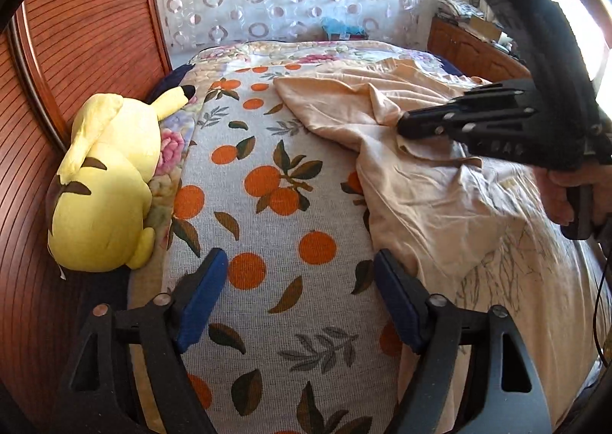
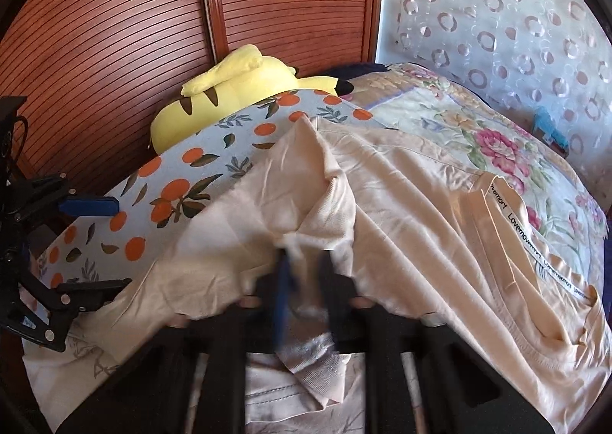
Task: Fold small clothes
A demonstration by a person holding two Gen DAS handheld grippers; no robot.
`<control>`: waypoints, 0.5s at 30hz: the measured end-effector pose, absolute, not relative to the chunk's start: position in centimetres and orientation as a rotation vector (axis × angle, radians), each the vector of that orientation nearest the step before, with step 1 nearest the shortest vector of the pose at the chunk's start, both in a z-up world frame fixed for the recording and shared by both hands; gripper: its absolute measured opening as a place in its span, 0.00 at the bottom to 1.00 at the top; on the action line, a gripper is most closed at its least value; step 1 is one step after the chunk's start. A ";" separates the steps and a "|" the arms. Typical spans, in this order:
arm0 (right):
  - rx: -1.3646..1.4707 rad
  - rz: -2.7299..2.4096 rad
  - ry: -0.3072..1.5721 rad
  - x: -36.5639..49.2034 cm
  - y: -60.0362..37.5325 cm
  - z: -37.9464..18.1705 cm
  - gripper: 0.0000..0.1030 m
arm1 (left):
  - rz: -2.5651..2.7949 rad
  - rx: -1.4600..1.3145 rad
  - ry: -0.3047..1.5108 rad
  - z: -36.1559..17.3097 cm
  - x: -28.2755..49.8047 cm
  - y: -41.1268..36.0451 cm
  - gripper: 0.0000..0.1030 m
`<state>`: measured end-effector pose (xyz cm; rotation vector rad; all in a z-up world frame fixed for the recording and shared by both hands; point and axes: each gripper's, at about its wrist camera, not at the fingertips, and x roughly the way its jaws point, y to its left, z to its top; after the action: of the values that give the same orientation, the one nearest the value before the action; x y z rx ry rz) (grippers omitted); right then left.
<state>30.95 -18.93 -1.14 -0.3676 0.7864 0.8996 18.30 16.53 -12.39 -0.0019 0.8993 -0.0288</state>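
Bright window (image 1: pixel 608 63) glare at right, fisheye-curved dark edges, blurred right fingers (image 2: pixel 284 281).

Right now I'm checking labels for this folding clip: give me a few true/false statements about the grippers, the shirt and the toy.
1. The left gripper is open with nothing between its fingers. True.
2. The right gripper is open. False: it is shut on the shirt.
3. The toy lies on the shirt. False: it lies apart, by the wooden doors.
4. The shirt is peach-coloured. True.
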 end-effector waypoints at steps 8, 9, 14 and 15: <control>-0.289 0.712 0.773 33.1 -22.0 0.0 0.05 | -0.027 -0.005 0.903 -12.4 18.6 16.6 0.82; -0.279 0.669 0.782 33.6 -22.6 -0.1 0.05 | -0.027 -0.005 0.903 -12.4 18.7 16.5 0.82; -0.216 0.623 0.785 34.6 -23.5 0.0 0.05 | -0.027 -0.004 0.903 -12.4 18.7 16.6 0.82; -0.201 0.644 0.777 34.3 -23.2 0.3 0.05 | -0.027 -0.004 0.903 -12.4 18.7 16.6 0.82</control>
<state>34.29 -23.17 0.25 -0.2013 0.7766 0.6441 18.69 16.56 -12.43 -0.0045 0.9028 -0.0270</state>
